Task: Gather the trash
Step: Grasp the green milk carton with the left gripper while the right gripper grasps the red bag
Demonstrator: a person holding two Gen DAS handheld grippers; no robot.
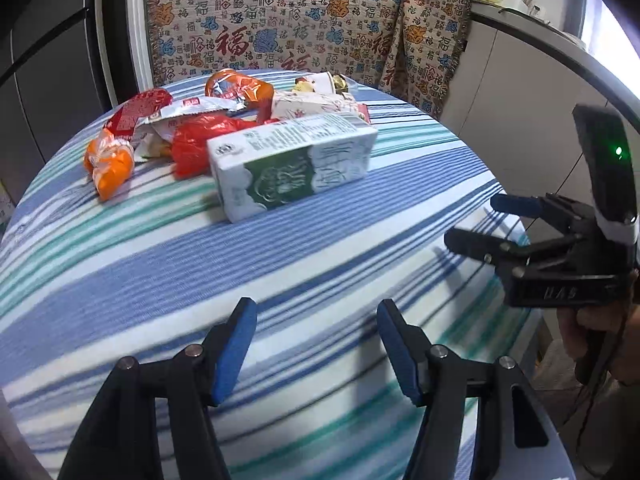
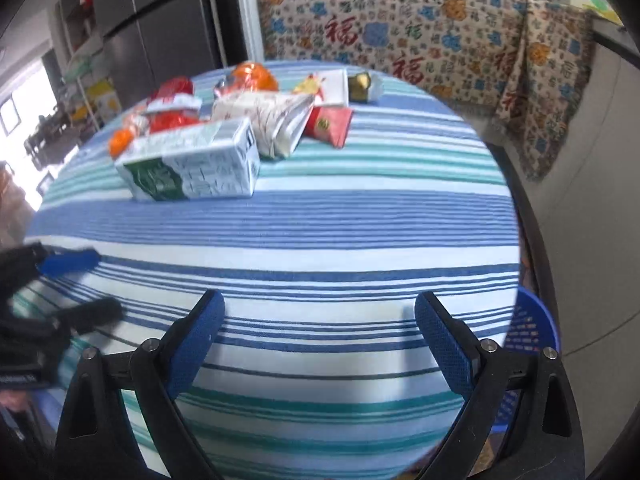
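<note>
We see a round table with a cloth of blue, green and white stripes, and the trash lies in a heap at its far side. At the left end of the heap is an orange wrapper, crumpled up, and just behind it a red and white wrapper. Next comes a red bag, which touches the left end of a white and green milk carton. The carton lies on its side and is the piece of trash nearest to us. Behind it sit a curled orange and silver wrapper and a white paper bag with a thin pattern. To the right of that bag, in the right wrist view, lies a small red packet, and behind it a white flat box and a little gold thing. Our left gripper hangs over the near part of the table, well apart from the heap, and its blue fingers are spread wide with nothing between them. Our right gripper hangs over the right side of the table, and its blue fingers are spread wide too, also with nothing between them. Low on the right, beside the table, we see a blue basket with holes in its wall. Behind the table hangs a cloth with red, blue and orange signs on it.
</note>
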